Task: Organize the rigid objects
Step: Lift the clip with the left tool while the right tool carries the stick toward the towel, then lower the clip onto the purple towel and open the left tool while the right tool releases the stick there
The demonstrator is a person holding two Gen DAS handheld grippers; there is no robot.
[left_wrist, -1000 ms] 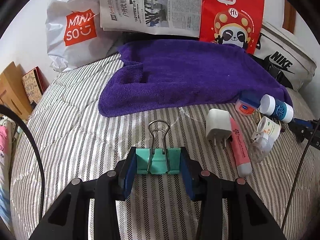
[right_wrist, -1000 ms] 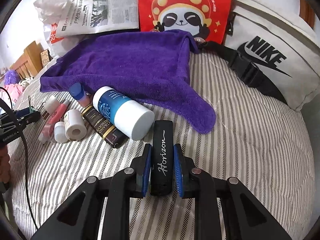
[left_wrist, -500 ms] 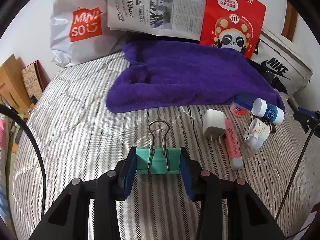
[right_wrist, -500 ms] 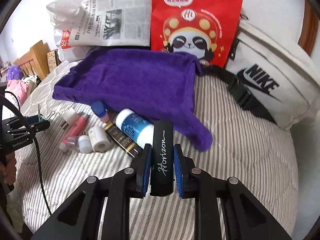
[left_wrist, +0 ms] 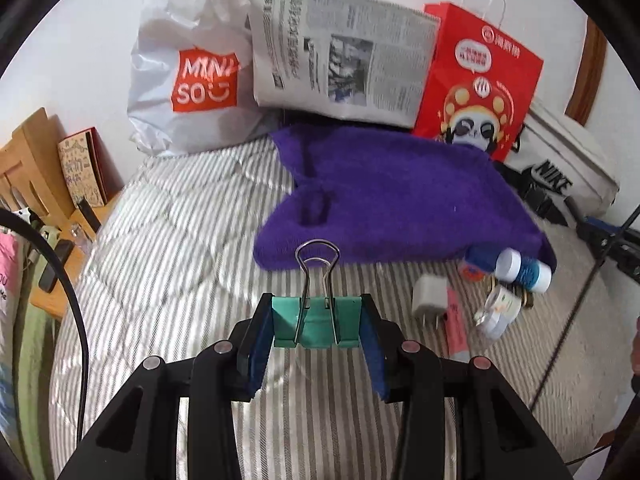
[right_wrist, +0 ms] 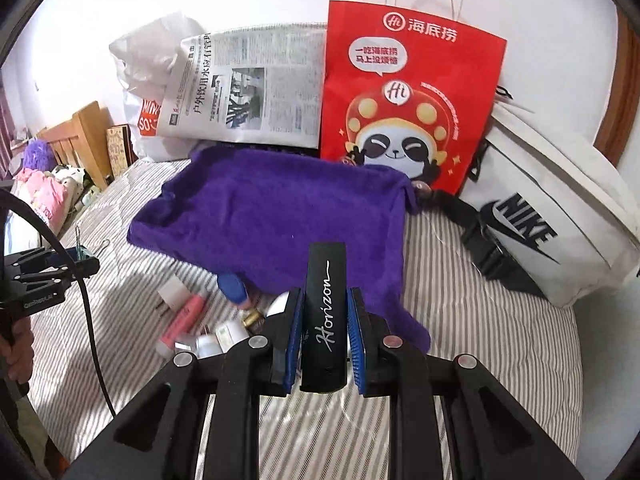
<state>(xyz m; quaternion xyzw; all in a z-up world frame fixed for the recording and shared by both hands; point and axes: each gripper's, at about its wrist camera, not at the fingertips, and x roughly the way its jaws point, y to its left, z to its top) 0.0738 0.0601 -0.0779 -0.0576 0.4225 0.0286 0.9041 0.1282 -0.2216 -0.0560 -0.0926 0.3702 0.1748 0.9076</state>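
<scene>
Early in the sorting, by the look of it: purple towel (right_wrist: 280, 216) spread on the striped bed (left_wrist: 160, 248), bare of items. Behind it, red panda bag (right_wrist: 408, 92), newspaper (left_wrist: 340, 64), white Nike bag (right_wrist: 560, 216); nothing blocking the towel. Still loose at the towel's near edge: blue-and-white bottle (left_wrist: 524, 270), pink tube (right_wrist: 182, 320), white plug (left_wrist: 430, 294). Right gripper (right_wrist: 323, 334) clamped tight on black Horizon case (right_wrist: 325, 312); left gripper (left_wrist: 316, 322) part-closed on green binder clip (left_wrist: 316, 322), both above the bed.

Fuzzy purple towel (left_wrist: 400, 196) — glossy red paper bag (right_wrist: 408, 92) — shiny wire-handled binder clip (left_wrist: 316, 320).
</scene>
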